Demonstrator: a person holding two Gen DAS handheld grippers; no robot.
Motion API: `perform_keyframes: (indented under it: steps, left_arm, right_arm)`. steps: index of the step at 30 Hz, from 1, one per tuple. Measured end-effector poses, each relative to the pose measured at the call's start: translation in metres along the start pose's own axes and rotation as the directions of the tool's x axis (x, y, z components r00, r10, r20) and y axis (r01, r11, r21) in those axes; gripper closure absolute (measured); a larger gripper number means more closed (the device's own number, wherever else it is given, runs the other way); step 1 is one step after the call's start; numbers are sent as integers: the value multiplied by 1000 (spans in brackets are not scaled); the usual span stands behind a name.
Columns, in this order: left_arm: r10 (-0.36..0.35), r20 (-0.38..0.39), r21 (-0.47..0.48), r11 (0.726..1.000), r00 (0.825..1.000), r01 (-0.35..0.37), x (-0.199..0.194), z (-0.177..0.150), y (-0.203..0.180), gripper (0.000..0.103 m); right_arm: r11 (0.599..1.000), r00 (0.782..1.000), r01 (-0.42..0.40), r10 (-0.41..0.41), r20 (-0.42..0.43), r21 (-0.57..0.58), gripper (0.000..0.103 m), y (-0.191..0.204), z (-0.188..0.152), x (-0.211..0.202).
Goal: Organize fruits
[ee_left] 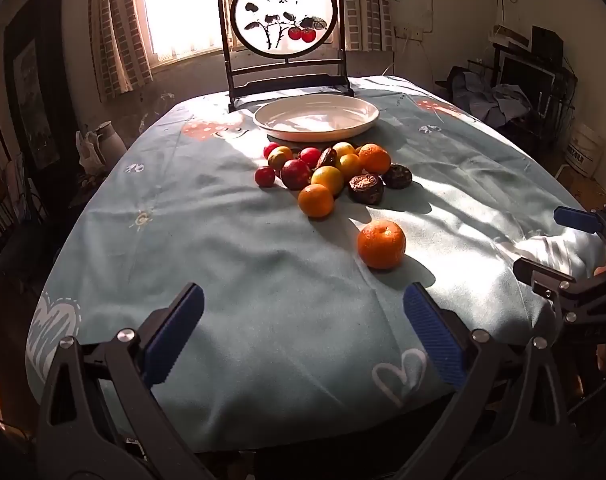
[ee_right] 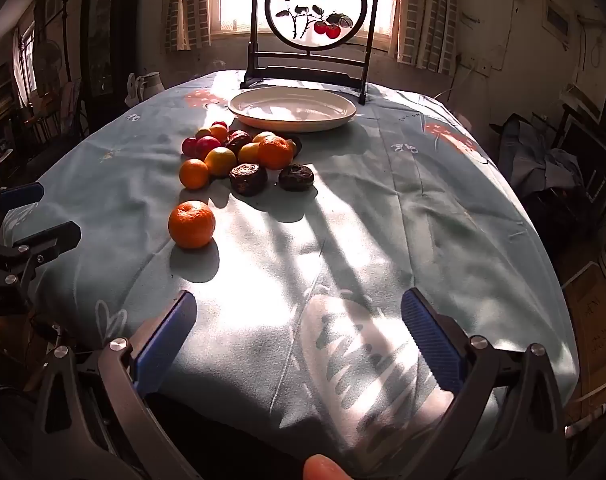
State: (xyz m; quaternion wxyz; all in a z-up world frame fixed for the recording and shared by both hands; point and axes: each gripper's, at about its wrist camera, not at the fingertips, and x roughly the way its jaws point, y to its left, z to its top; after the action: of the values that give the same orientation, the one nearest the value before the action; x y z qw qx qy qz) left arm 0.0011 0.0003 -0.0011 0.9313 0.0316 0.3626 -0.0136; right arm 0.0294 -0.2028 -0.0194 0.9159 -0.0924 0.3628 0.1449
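A pile of fruit (ee_left: 327, 170) lies mid-table: oranges, yellow and red fruits, and dark wrinkled ones; it also shows in the right wrist view (ee_right: 243, 156). One orange (ee_left: 381, 244) sits apart, nearer me, and shows in the right wrist view (ee_right: 191, 224). A white plate (ee_left: 316, 117) stands empty behind the pile and shows in the right wrist view (ee_right: 291, 109). My left gripper (ee_left: 303, 304) is open and empty over the near table edge, the lone orange just ahead to its right. My right gripper (ee_right: 299, 312) is open and empty, right of that orange.
A light blue patterned cloth (ee_left: 231, 240) covers the table. A dark-framed round painted screen (ee_left: 283, 20) stands behind the plate by the window. A white jug (ee_left: 107, 140) sits off the table's left side. Cluttered furniture (ee_left: 523, 92) stands at right.
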Motion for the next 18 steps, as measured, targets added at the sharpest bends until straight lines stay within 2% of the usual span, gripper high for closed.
perform_keyframes:
  steps: [3,4,9,18]
  left_arm:
    - [-3,-15,6,1000,1000,3,3,1,2,2]
    - [23,13,27,999,1000,-23,-2,1,-6,2]
    - [37,16,15,999,999,-37,-3,-3,-5,2]
    - [27,-7,-5,1000,1000,-28,4,-4,0,2]
  right_arm:
    - [1000,1000,-1,1,-2,1,1,0,0,0]
    - [1000,1000,-1,1,-3,1,1,0,0,-1]
    - [1000,1000,0,0,-5,-1,1,1,0,0]
    - [1000,1000,0,0,-5,-2,1,0,0,0]
